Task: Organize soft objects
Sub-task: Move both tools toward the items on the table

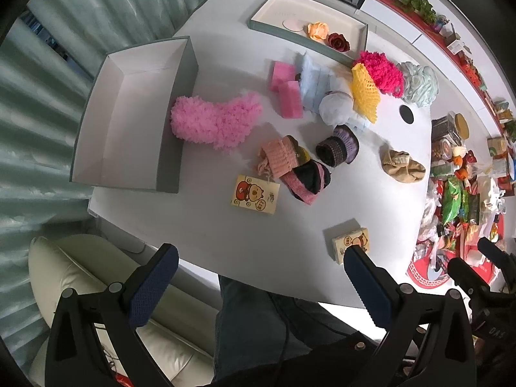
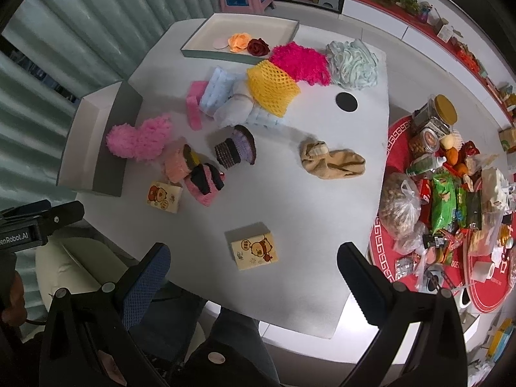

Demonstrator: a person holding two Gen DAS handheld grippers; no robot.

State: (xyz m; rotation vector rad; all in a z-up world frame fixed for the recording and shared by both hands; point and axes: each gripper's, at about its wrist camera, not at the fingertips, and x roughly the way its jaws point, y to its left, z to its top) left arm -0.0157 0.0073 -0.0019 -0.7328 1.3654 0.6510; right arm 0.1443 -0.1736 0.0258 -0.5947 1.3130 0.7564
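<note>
Soft objects lie spread on the white table (image 1: 290,232): a fluffy pink sock (image 1: 214,122) (image 2: 138,138) beside an empty grey box (image 1: 129,119) (image 2: 96,148), pink sponges (image 1: 287,88), a yellow foam net (image 2: 272,85), a magenta fluffy cloth (image 2: 301,61), a pale bath puff (image 2: 353,63), rolled knit socks (image 1: 300,169) (image 2: 237,146), a tan sock (image 2: 332,159) and tissue packs (image 1: 256,195) (image 2: 254,250). A far tray (image 2: 242,29) holds two fabric roses. My left gripper (image 1: 258,264) and right gripper (image 2: 254,258) are open, empty, above the table's near edge.
Snack bags, jars and bottles crowd a red mat (image 2: 403,129) on the right. A black round hole (image 2: 346,102) is in the tabletop. A cream sofa (image 1: 80,274) and the person's legs are below the table's near edge. Curtains hang at left.
</note>
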